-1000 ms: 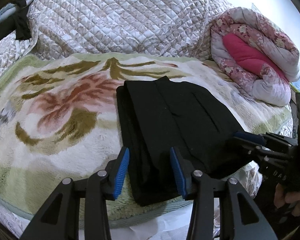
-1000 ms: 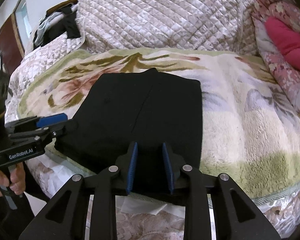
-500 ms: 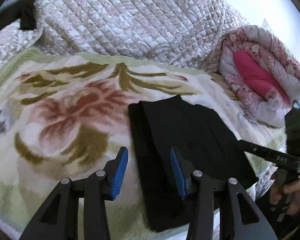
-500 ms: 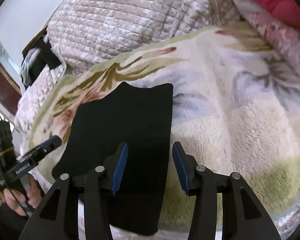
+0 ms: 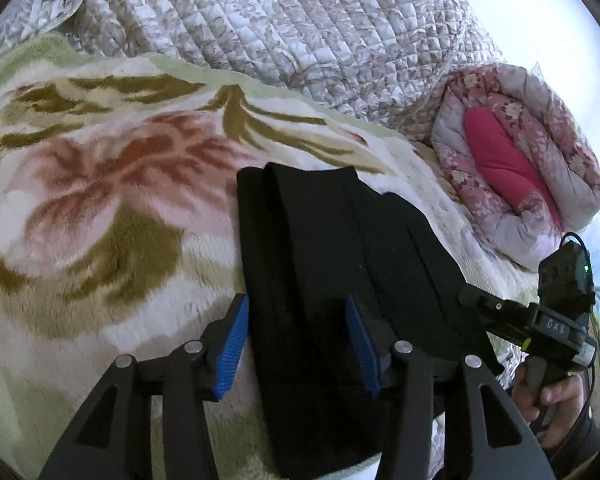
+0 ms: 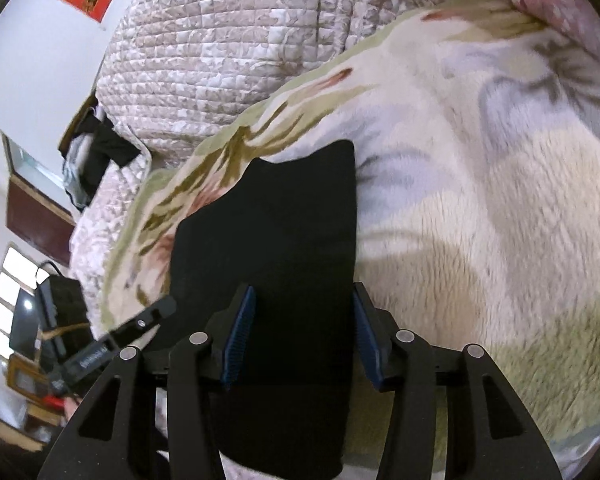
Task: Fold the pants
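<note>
Both tongs, left opening and right apart, straddle the pants edges ungripped; next: close, fold again.

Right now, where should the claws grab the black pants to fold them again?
Grab the near end of the pants, one claw on each side edge, coming in from the bed's front. They lie flat and long, so that end can lift over to the far end.

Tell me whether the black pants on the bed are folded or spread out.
Folded. The black pants lie as a compact stack on the floral blanket, with layered edges along one side and no legs spread out.
</note>
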